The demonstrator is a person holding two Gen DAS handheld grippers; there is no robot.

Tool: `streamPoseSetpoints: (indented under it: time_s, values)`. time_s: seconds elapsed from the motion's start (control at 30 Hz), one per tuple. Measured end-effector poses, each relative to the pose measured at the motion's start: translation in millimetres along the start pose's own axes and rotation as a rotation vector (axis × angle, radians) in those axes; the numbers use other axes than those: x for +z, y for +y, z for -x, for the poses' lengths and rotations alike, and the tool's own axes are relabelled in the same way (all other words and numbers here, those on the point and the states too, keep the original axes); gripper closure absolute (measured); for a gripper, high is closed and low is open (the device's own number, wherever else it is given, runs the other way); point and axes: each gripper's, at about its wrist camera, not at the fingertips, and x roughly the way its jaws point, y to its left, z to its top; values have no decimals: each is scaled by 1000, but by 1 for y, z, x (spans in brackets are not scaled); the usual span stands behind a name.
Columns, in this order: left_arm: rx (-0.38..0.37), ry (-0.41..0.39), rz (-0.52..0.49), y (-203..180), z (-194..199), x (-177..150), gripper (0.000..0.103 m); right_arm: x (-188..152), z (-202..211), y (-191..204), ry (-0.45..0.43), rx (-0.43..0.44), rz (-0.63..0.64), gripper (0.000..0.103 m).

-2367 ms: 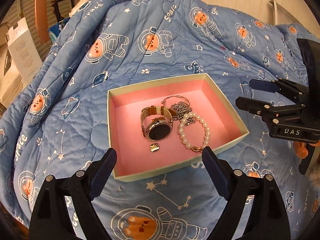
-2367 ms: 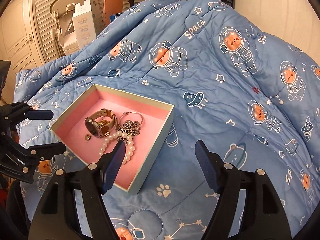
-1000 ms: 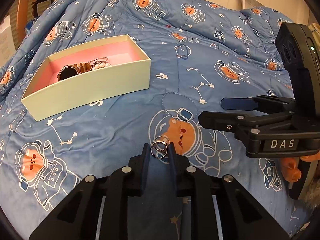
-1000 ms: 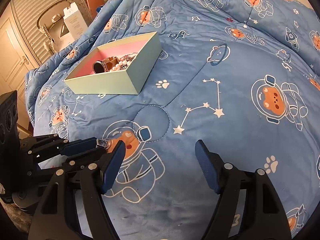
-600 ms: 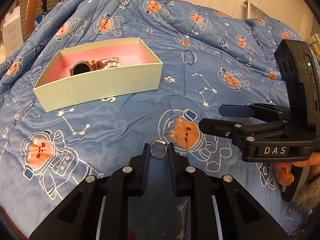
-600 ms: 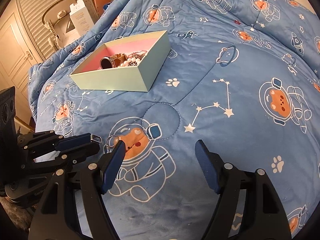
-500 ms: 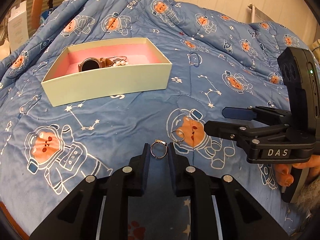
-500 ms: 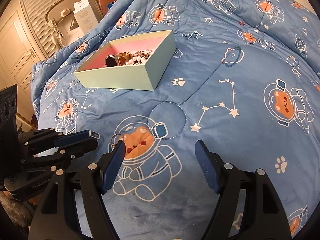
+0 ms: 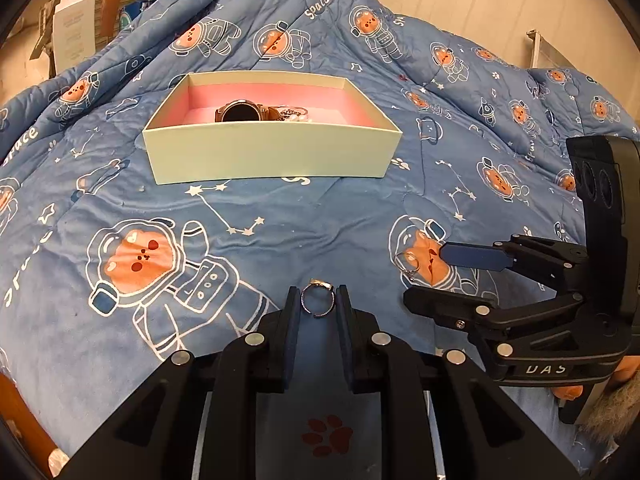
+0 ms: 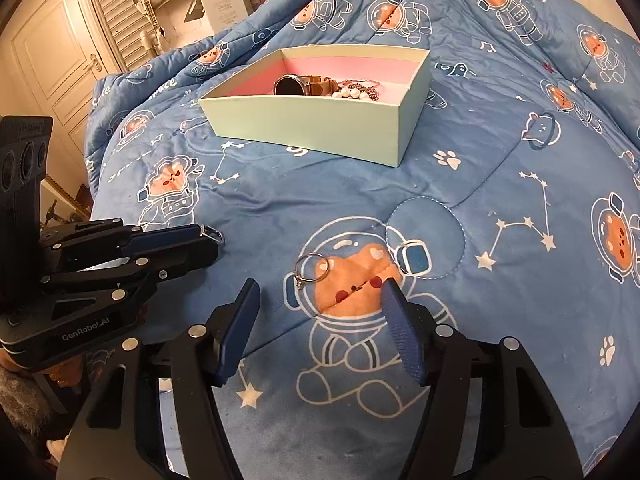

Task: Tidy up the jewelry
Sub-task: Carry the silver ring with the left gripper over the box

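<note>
Here, a blue quilt (image 9: 280,216) printed with astronaut bears covers the whole surface. At the far left of the right wrist view, the left gripper (image 10: 212,236) sits low over the quilt, its jaws pressed together on a small silver ring (image 9: 317,300), which stands upright between the pads. Further back, toward the middle, a pale green box (image 9: 272,156) with a pink lining rests on the quilt, well apart from both grippers. Inside it lie a watch (image 9: 239,112) and a heap of pearls and chains (image 10: 358,90). To the right, a second ring (image 10: 311,268), a thin silver hoop, lies loose on an orange bear face. The right gripper (image 10: 320,300) hovers near it; its jaws have just been closing, yet they stand spread, with the hoop just ahead of the tips and nothing pinched.
</note>
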Motion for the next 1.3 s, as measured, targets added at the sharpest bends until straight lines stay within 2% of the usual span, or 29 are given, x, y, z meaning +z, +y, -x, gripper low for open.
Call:
streamPoseSetpoints:
  time_s: [0.23,0.37,0.5,0.93,1.3]
  values:
    - [1,2,6,2,-2,-2,85,5,-6,1,1,-36,3,63]
    - [0,3,7,2,-3,-3,85,5,-6,5,-2,-55,32,77]
    - [-2,3,10,3,-4,-4,85,5,-9,12,1,-72,72,82]
    - [-10,1,17,2,-2,-3,85,5,-6,10,3,-53,66,82]
    - [-27,-19,7,7,12,9,85,18,8,4,9,86,-1,82]
